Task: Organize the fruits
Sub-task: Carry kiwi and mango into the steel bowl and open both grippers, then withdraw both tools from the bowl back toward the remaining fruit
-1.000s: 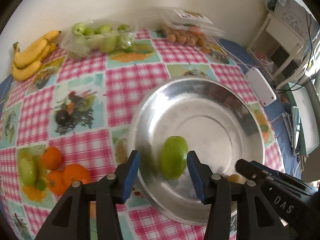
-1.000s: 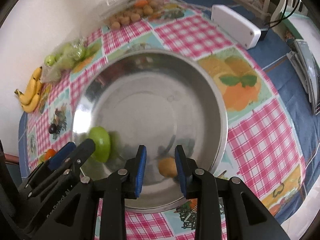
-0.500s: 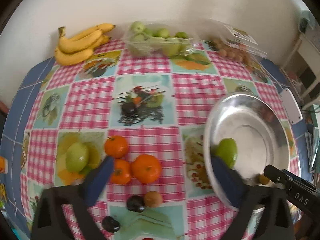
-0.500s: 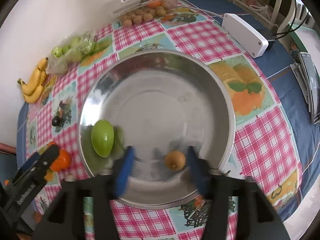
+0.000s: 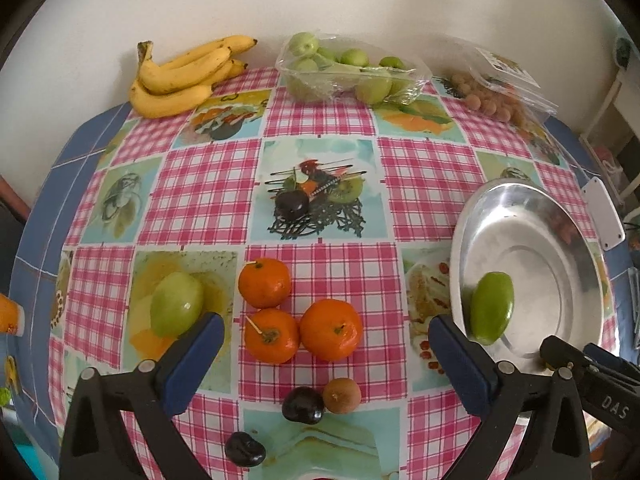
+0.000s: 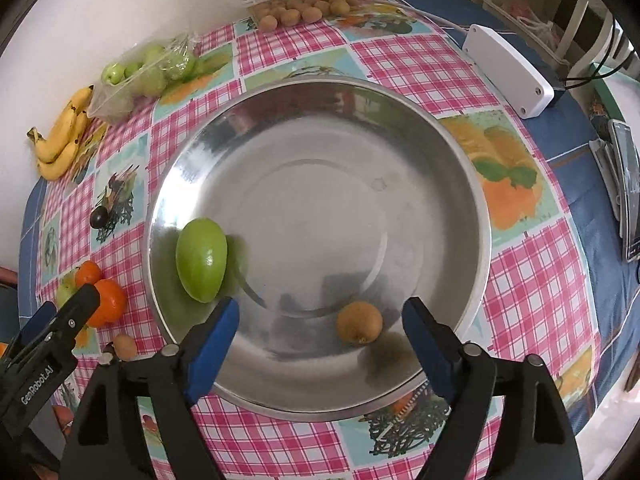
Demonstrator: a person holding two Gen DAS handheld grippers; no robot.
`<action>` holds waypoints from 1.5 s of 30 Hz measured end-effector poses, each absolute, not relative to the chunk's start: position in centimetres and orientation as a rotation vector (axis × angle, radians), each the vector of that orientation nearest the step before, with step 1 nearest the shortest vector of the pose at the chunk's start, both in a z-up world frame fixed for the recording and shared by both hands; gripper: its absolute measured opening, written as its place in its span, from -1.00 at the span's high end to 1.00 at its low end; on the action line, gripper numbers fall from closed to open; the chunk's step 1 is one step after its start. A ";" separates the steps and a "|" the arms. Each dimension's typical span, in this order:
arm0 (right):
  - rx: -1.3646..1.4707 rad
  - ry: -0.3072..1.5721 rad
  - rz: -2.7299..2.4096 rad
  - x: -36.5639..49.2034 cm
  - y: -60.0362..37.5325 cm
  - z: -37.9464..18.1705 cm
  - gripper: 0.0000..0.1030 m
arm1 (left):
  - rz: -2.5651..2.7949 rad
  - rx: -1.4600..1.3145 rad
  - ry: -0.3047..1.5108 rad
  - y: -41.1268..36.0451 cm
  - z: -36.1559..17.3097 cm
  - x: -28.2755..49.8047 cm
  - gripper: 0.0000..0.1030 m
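Holding one oval green fruit [image 6: 202,260] and one small brown fruit [image 6: 359,322] in round steel bowl [image 6: 460,152] | three oranges [image 5: 331,329] on checked tablecloth [image 5: 208,192] | left gripper [image 5: 326,346] spread wide, empty, tilted steeply down | right gripper [image 6: 320,334] opening, gripping nothing, over brown fruit

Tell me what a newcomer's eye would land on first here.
The big shiny metal bowl fills the right wrist view, holding a green mango at its left and a small brown fruit near the front. Three oranges cluster on the pink checked tablecloth.
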State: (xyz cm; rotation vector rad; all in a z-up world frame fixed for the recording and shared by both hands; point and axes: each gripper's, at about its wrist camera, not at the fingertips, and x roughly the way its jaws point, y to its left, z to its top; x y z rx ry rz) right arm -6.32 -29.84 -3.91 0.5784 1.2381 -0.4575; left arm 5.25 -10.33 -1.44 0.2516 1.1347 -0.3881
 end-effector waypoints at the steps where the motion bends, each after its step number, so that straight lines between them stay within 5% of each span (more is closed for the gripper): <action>1: 0.579 1.237 -0.453 -6.3 -29.8 -4.0 -0.81 | -0.381 0.251 1.134 -10.2 -1.5 5.3 -1.00; 4: 0.568 1.235 -0.441 -6.2 -29.7 -4.1 -0.98 | -0.371 0.240 1.130 -9.9 -1.5 5.4 -1.00; 28: 0.508 1.179 -0.366 -4.9 -27.5 -2.7 -0.99 | -0.238 0.168 1.082 -4.3 0.0 7.5 -1.00; 45: 0.428 1.113 -0.083 -0.3 -17.2 -0.5 -0.99 | -0.126 0.032 1.112 3.3 0.2 8.7 -1.00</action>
